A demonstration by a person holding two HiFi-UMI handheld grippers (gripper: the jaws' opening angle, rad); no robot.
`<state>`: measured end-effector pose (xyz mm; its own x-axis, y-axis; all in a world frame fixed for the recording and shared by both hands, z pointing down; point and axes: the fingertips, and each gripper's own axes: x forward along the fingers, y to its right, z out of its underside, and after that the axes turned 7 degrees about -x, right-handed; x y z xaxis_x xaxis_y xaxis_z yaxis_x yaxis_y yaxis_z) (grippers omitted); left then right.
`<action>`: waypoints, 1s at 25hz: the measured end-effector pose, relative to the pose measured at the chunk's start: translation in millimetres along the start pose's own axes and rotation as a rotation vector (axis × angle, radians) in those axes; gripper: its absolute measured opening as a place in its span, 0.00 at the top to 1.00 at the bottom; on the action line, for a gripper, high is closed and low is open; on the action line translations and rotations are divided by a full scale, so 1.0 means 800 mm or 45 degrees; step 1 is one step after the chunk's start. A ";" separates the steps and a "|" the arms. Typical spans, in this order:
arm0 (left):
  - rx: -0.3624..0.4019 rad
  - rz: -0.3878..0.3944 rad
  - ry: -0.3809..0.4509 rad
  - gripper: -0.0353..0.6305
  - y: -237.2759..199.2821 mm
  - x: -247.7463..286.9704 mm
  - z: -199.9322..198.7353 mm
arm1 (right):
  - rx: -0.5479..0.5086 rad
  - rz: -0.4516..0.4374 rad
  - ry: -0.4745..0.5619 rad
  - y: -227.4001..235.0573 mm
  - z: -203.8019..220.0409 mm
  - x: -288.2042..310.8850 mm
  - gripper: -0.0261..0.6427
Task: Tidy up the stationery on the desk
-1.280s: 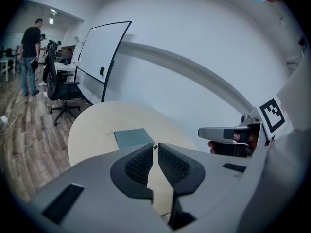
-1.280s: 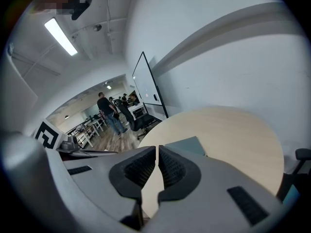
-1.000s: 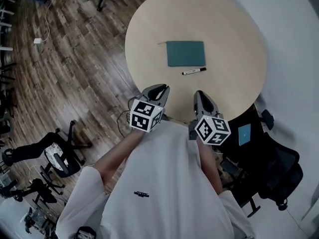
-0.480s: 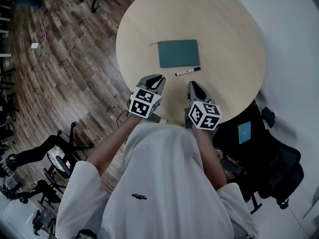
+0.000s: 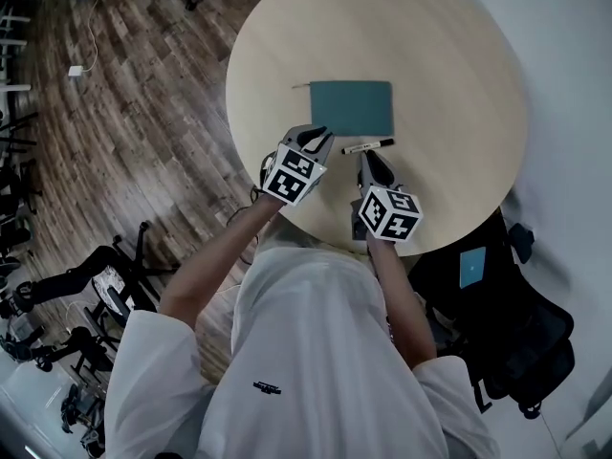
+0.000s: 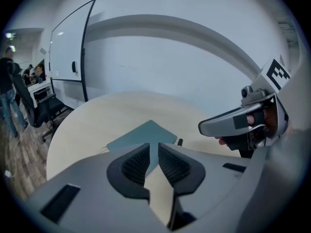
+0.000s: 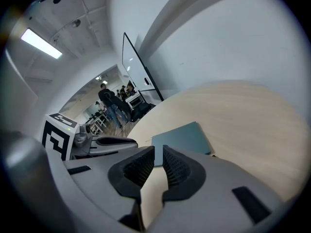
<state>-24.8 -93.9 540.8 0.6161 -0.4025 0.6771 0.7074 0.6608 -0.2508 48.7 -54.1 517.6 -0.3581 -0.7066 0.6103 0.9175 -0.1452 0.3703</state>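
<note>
Over the last second both claws travelled away from the near edge of the round table [image 5: 459, 55] and out over its top, toward the stationery. A second ago they hung at the rim, close to the person's body. Now the left claw [image 5: 317, 139] had its tip at the near left corner of the teal notebook [image 5: 352, 108], over it or just beside it (the head view did not settle which). The right claw [image 5: 369, 161] pointed at the black-and-white marker [image 5: 368, 145], stopping just on the near side of its left end.

Neither the notebook nor the marker had shifted on the table. The notebook lay flat near the middle, and the marker lay just near of its near edge, roughly parallel to it and not quite touching. A thin cord trailed from the notebook's far left corner.

In its own view the left claw's jaws were drawn in to a narrow slit with nothing between them, only the table and a strip of the notebook showing beyond. The right claw looked the same, nearly closed and empty, with the notebook ahead of it.

This read as the reach, not the grasp, so the tidying had not really begun. Each claw appeared to have picked a target, the left the notebook and the right the marker. Both would probably need to spread their jaws before either could take hold.
</note>
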 end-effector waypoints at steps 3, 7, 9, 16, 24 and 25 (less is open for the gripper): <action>0.065 0.003 -0.017 0.88 -0.008 0.027 -0.002 | 0.011 0.005 -0.030 0.014 0.004 0.025 0.89; 0.093 -0.004 -0.018 0.88 -0.018 0.059 -0.013 | 0.051 0.003 -0.067 0.030 0.010 0.051 0.80; 0.099 -0.003 -0.030 0.87 -0.025 0.073 -0.016 | 0.079 0.001 -0.082 0.035 0.012 0.063 0.78; 0.230 0.026 -0.165 0.87 -0.050 0.128 -0.003 | 0.138 0.044 -0.191 0.056 0.042 0.102 0.77; 0.269 0.011 -0.178 0.77 -0.087 0.169 -0.020 | 0.167 0.045 -0.258 0.063 0.059 0.136 0.75; 0.286 0.013 -0.187 0.77 -0.090 0.172 -0.019 | 0.171 0.053 -0.270 0.062 0.061 0.138 0.75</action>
<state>14.4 -206.7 641.3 0.5545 -0.3094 0.7725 0.5966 0.7950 -0.1098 46.5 -105.4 637.8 -0.3616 -0.5469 0.7551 0.9061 -0.0153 0.4228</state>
